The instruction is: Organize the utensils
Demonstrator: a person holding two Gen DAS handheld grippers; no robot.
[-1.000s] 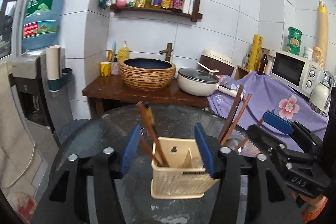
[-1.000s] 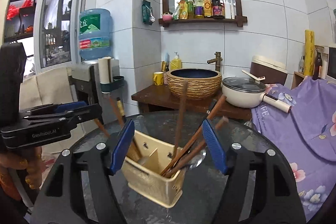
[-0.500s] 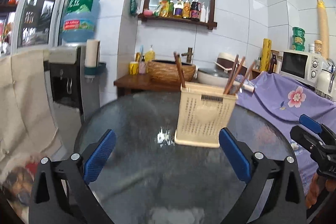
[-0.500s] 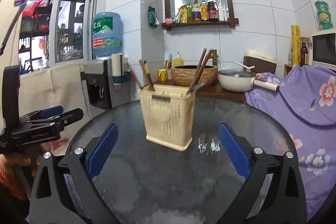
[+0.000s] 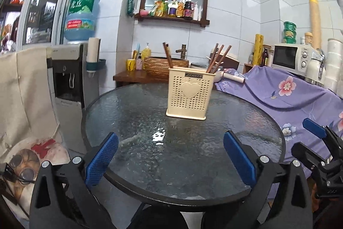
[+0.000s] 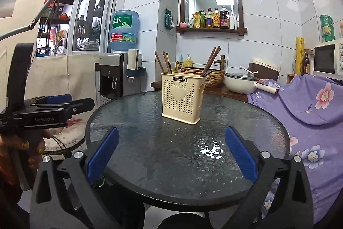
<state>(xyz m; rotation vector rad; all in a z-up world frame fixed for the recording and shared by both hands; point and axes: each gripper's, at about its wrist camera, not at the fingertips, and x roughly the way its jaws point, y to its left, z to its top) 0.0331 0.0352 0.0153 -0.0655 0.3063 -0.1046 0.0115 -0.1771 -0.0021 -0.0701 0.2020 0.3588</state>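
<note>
A cream perforated utensil holder [image 5: 189, 93] with a heart on its side stands upright on the round glass table [image 5: 133, 113], far side of centre. It also shows in the right wrist view [image 6: 182, 98]. Several brown chopsticks [image 5: 216, 59] stick out of it, leaning left and right [image 6: 211, 61]. My left gripper [image 5: 170, 158] is open and empty, back over the table's near edge. My right gripper [image 6: 171, 156] is open and empty, also at the near edge. Each gripper shows at the side of the other's view: the right one [image 5: 317, 153], the left one [image 6: 53, 108].
A purple flowered cloth [image 5: 289, 89] covers furniture right of the table. A water dispenser [image 5: 70, 78] stands at the left. Behind the table is a wooden counter with a woven basin [image 6: 205, 76] and a white pot [image 6: 242, 82]. A microwave [image 5: 291, 58] sits at the far right.
Both grippers have pulled back from the holder to the table's near edge, open. A second ago they were closed in around the holder, which appeared tilted; now it stands upright, alone.
</note>
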